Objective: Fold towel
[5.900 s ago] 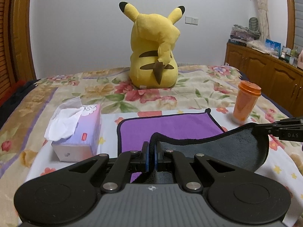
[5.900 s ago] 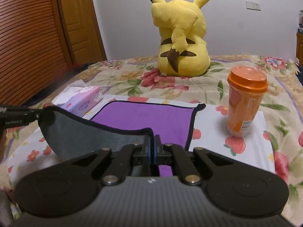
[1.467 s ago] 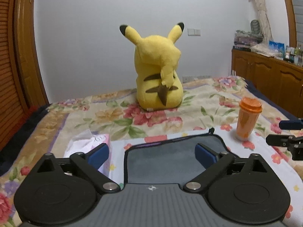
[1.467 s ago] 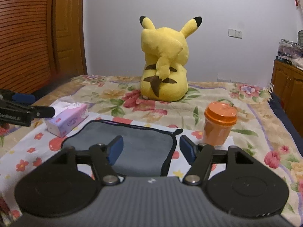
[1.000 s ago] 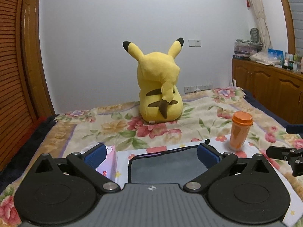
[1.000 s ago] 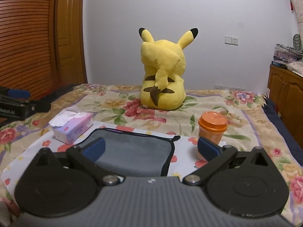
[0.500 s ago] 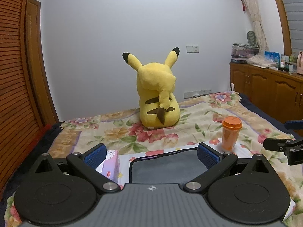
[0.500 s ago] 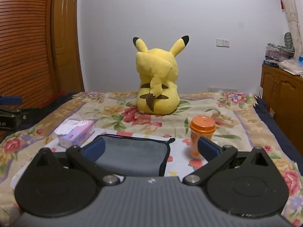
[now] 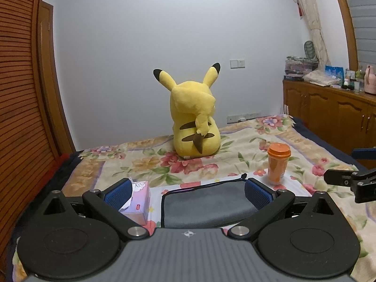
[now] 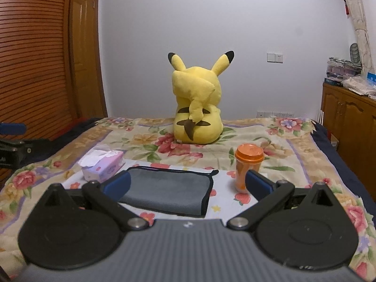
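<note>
Left wrist: folded towel [image 9: 206,204] lies beyond wide-open, empty jaws; right wrist likewise.

The folded towel [image 10: 164,190] lies flat on the bed [image 10: 293,150], between the tissue box [image 10: 103,165] on its left and the lidded cup [image 10: 248,164] on its right, each standing apart from it. Behind them, farther up the bed, the Pikachu plush [image 10: 197,108] sits with its back to the cameras, before the wall [image 10: 211,23]. A cabinet [image 10: 350,122] stands right of the bed, a door [image 10: 87,58] left.
</note>
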Tool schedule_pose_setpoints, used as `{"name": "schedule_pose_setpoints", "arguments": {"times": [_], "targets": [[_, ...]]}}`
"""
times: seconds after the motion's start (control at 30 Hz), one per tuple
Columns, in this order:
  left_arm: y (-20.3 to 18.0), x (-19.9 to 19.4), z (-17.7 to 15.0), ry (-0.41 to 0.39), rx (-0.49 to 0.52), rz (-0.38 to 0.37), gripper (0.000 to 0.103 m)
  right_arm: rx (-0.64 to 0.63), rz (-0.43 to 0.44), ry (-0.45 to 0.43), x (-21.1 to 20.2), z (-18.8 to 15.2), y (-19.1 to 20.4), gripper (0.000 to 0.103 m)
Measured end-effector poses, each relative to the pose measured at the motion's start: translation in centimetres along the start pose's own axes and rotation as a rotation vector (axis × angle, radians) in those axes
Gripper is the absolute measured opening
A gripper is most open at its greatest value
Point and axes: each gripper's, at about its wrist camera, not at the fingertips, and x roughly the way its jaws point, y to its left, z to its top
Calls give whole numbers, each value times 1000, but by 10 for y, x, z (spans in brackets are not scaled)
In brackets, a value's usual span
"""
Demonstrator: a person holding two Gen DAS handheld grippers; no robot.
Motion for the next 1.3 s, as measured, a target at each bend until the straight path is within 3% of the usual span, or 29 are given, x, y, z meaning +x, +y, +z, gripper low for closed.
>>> {"name": "schedule_pose_setpoints", "arguments": {"times": [1.3], "targets": [[-9,-14,-115,177,-103,-14,103,32,-9,78,-27,-81,22,103]]}}
